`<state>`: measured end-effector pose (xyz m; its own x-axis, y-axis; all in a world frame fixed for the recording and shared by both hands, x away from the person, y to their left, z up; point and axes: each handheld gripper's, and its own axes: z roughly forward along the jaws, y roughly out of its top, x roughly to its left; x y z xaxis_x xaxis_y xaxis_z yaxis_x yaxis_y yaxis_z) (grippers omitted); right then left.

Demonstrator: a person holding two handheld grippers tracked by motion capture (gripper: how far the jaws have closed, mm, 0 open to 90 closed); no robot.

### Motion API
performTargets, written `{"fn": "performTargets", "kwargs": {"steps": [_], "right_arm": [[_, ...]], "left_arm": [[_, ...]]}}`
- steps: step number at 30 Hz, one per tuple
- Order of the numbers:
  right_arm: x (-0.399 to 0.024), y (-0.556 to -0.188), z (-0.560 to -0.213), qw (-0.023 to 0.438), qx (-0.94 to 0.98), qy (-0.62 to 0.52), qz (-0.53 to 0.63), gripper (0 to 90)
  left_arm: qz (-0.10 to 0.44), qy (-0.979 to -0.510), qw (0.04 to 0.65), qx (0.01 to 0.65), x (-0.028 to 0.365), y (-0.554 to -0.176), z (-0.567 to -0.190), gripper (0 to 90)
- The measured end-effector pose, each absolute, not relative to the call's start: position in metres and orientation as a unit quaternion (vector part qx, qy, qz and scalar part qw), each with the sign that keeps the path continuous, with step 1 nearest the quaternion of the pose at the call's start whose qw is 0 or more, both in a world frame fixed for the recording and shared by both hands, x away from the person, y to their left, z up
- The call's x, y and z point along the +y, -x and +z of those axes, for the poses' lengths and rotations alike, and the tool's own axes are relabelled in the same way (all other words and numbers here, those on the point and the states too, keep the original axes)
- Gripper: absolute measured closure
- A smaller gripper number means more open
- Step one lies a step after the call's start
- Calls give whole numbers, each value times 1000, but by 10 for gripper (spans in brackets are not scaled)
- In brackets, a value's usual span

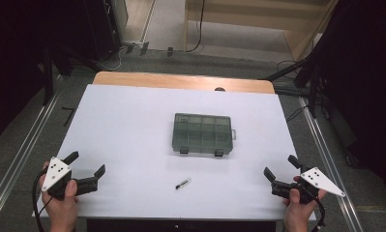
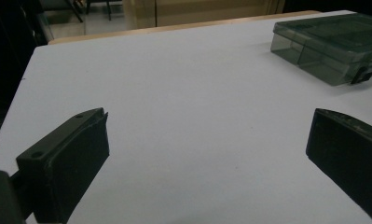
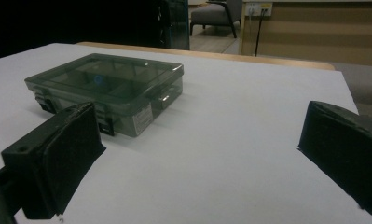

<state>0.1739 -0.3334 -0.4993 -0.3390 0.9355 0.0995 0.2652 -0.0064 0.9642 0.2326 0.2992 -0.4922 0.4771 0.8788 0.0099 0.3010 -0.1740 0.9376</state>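
Resting at the near corners of the white table [image 1: 132, 125], both claws stand spread wide with nothing between their jaws, which reads as a ready pose before any reach. The left gripper [image 1: 87, 163] sits at the near left edge; the right gripper [image 1: 281, 165] mirrors it at the near right. Ahead of both and between them lies the translucent grey-green plastic compartment box [image 1: 202, 133], lid shut and its two dark latches facing the person, probably set that way so the catches can be worked from this side. Nearer, roughly midway between the two claws, lies a small dark pen-like stick with a pale tip [image 1: 183, 183], well apart from the box.

From the high view comes the whole layout, stick included. In the left gripper view the box [image 2: 328, 46] appears ahead and to the right of its jaws. In the right gripper view the box [image 3: 109, 86] shows closer, ahead-left, with its dividers, a label on the end wall and a blue speck inside that I cannot identify.
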Motion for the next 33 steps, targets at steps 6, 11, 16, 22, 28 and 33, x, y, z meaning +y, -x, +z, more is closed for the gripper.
{"fn": "performTargets", "kwargs": {"steps": [6,11,16,22,28,33], "right_arm": [[-329,-173,-496,319,629,-475,526,0],[-326,-171,-489,313,625,-473,536,0],[-321,-170,-481,309,624,-471,541,0],[-313,-172,-477,306,632,-468,536,0],[-310,-176,-467,299,627,-471,544,0],[-304,-183,-459,296,632,-474,536,0]], "left_arm": [[290,-702,496,420,295,-232,-490,0],[287,-699,508,414,284,-230,-486,0],[279,-710,506,403,271,-231,-484,0],[273,-718,501,400,259,-234,-479,0],[268,-724,503,389,244,-236,-474,0],[258,-724,512,384,233,-240,-467,0]]}}
